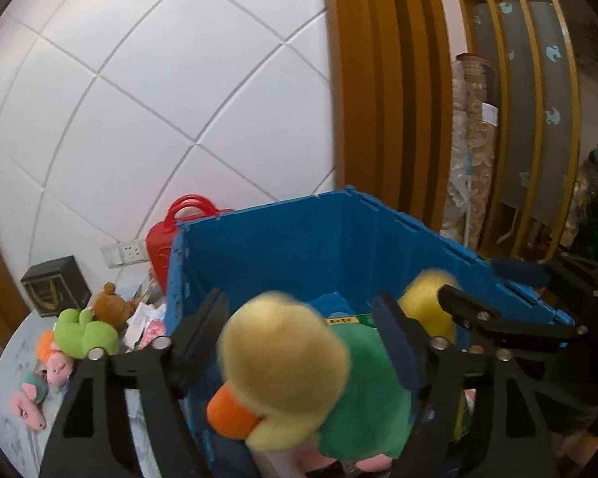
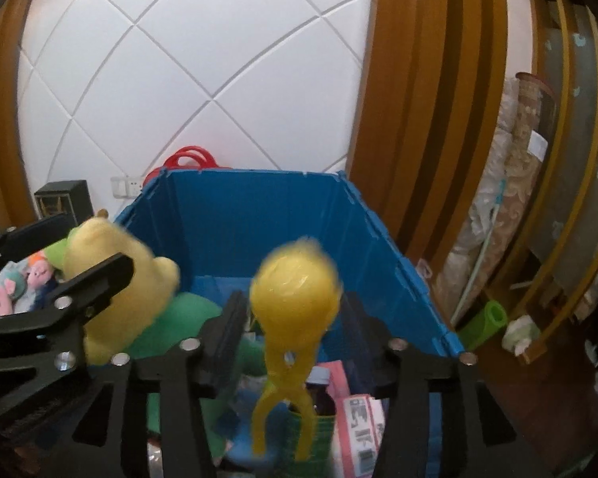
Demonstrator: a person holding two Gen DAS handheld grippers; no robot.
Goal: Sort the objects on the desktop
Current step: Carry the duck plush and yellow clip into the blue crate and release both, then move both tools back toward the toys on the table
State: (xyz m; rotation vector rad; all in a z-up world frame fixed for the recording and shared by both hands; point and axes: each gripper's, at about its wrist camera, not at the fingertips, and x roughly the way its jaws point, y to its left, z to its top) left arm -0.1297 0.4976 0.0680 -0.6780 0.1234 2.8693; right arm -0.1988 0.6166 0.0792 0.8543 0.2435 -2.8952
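A blue plastic crate [image 1: 299, 239] stands in front of both grippers and also shows in the right wrist view [image 2: 259, 215]. My left gripper [image 1: 303, 334] is open over the crate; a yellow duck plush in a green coat [image 1: 299, 362] is between its fingers, blurred. My right gripper [image 2: 295, 330] is open over the crate; a yellow snowball-maker tongs [image 2: 295, 298] is between its fingers, blurred and loose. The duck plush [image 2: 115, 279] and the left gripper show at the left of the right wrist view. The crate holds pink boxes [image 2: 358, 418] and other items.
Several small plush toys [image 1: 83, 330] lie on the pale table [image 1: 16, 430] left of the crate. A black box [image 1: 56, 286] and a red case [image 1: 167, 235] stand by the tiled wall. Wooden slats and rolled fabric [image 2: 510, 199] are at the right.
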